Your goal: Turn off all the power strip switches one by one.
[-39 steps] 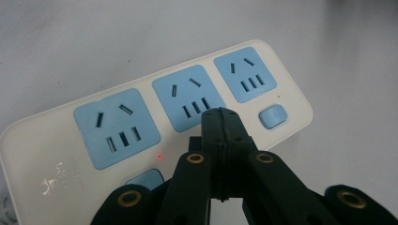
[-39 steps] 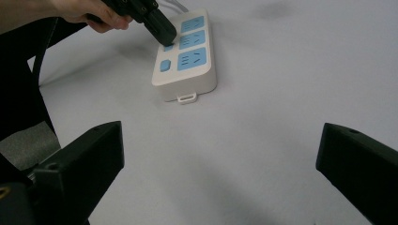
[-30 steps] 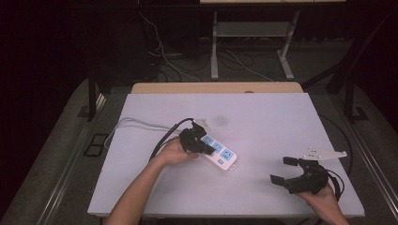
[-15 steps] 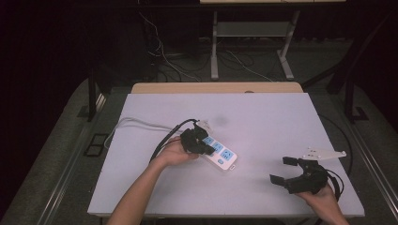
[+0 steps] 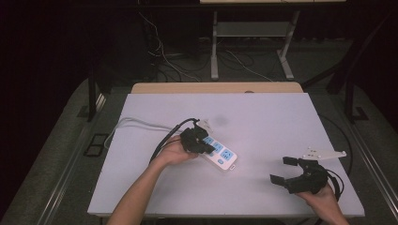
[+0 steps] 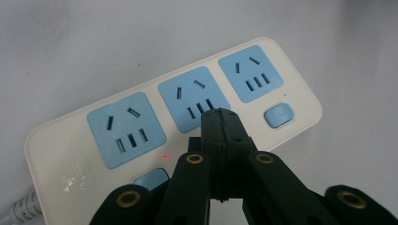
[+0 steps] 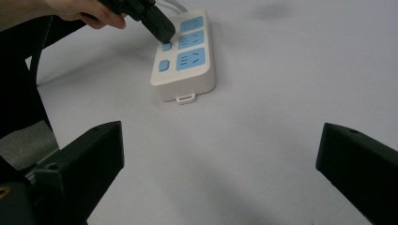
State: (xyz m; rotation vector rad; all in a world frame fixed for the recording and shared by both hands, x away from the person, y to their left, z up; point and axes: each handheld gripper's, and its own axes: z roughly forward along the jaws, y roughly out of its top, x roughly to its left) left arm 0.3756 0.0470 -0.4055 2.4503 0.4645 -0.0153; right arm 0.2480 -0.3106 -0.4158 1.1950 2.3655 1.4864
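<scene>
Jaws pressed flat together, the left gripper (image 6: 219, 119) holds nothing; its closed tip makes a single blunt point, set just above the middle socket of the power strip (image 6: 173, 122), and I judge it is held this way to press one of the small blue switch buttons (image 6: 279, 115) rather than to grasp anything. Whether the tip actually touches the strip I cannot tell. The strip lies flat on the white table (image 5: 263, 117) directly under that gripper, with its white cable (image 5: 136, 124) trailing off behind the hand. It is a cream-white, round-cornered bar with three light-blue socket faces in a row, each with slanted and straight slots, a blue button beside them, and a tiny red light (image 6: 165, 156) glowing near the gripper's tip. The right gripper (image 5: 288, 169) sits well apart from the strip, ahead of the person's right hand, its jaws spread wide and empty, seemingly waiting, pointed toward the strip's far end.
</scene>
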